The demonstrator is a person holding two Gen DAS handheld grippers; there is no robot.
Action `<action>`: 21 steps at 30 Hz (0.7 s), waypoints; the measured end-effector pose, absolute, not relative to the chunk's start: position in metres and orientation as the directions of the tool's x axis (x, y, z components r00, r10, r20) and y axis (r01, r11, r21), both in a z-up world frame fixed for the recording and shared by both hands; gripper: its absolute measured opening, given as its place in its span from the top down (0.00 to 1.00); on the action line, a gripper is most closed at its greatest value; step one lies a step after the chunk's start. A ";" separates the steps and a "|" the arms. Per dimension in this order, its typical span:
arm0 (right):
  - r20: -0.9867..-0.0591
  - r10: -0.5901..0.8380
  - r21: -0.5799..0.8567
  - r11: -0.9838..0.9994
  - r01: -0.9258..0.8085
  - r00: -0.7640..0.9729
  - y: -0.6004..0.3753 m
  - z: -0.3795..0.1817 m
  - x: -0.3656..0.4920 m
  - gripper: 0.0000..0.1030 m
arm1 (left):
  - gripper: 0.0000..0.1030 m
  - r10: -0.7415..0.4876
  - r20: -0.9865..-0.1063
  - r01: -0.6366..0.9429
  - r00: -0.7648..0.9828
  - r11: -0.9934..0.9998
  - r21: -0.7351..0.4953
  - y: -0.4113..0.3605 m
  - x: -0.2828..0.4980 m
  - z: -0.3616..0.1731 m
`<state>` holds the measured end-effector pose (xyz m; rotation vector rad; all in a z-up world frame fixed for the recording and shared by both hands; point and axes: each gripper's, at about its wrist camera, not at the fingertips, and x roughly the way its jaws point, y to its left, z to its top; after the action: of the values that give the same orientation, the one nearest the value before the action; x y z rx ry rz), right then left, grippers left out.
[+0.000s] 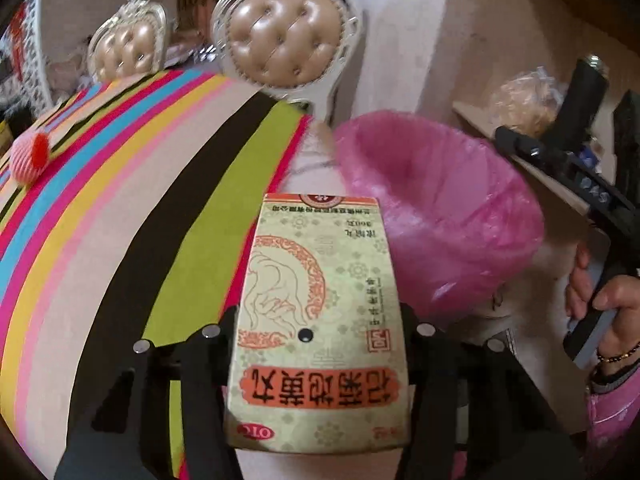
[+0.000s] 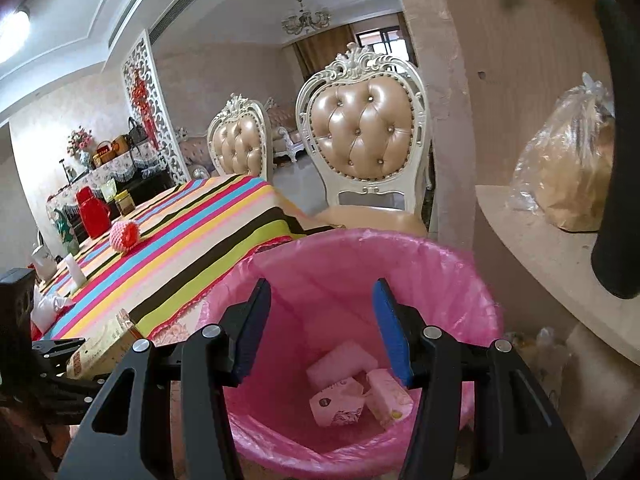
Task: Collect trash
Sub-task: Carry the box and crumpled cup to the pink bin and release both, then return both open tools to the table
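Observation:
A cream and orange medicine box (image 1: 320,280) sits lengthwise between the jaws of my left gripper (image 1: 319,312), which is shut on its sides. It hangs over the table's near edge, just left of the bin lined with a pink bag (image 1: 440,208). From the right wrist view the same box (image 2: 100,348) shows at lower left. My right gripper (image 2: 322,292) stands open above the bin (image 2: 360,240), nothing between its blue pads (image 2: 390,332). Several small cartons (image 2: 340,400) lie at the bin's bottom. A hand (image 1: 612,300) holds the right gripper (image 1: 580,184).
A striped tablecloth (image 1: 120,200) covers the table left of the bin. On it lie a fruit in pink foam net (image 2: 125,237), a red jug (image 2: 91,212) and jars. Two tufted chairs (image 2: 360,132) stand behind. A stone shelf (image 2: 540,248) with a plastic bag (image 2: 568,176) is at the right.

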<state>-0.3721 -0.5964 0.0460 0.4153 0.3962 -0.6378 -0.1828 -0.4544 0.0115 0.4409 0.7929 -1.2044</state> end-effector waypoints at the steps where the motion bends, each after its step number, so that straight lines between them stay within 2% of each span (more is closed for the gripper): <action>1: -0.470 -0.491 0.246 0.725 0.643 0.734 -0.597 0.047 -0.375 0.50 | 0.53 -0.666 -0.730 0.944 0.150 0.316 -0.094 -0.458 -0.186 0.016; 11: -0.446 -0.567 0.246 0.667 0.704 0.693 -0.607 0.055 -0.416 0.50 | 0.50 -0.767 -0.640 0.972 0.047 0.181 -0.146 -0.540 -0.219 0.048; 12: -0.447 -0.572 0.245 0.661 0.709 0.688 -0.607 0.054 -0.419 0.50 | 0.45 -0.769 -0.637 0.974 0.041 0.173 -0.146 -0.547 -0.221 0.048; 13: -0.448 -0.576 0.242 0.657 0.713 0.683 -0.608 0.054 -0.421 0.50 | 0.30 -0.778 -0.627 0.975 0.040 0.168 -0.146 -0.555 -0.223 0.048; 14: -0.449 -0.581 0.237 0.655 0.718 0.679 -0.608 0.055 -0.423 0.50 | 0.21 -0.788 -0.613 0.975 0.048 0.171 -0.142 -0.559 -0.224 0.048; 19: -0.453 -0.585 0.228 0.654 0.721 0.673 -0.609 0.055 -0.425 0.50 | 0.18 -0.794 -0.600 0.969 0.094 0.211 -0.127 -0.557 -0.215 0.051; 21: -0.456 -0.573 0.229 0.665 0.711 0.682 -0.608 0.056 -0.421 0.50 | 0.09 -0.796 -0.588 0.965 0.145 0.245 -0.093 -0.545 -0.208 0.055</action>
<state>-0.4212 -0.6079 0.0557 0.4100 0.3634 -0.7431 -0.2083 -0.5447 0.0552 0.3410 0.5967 -1.3041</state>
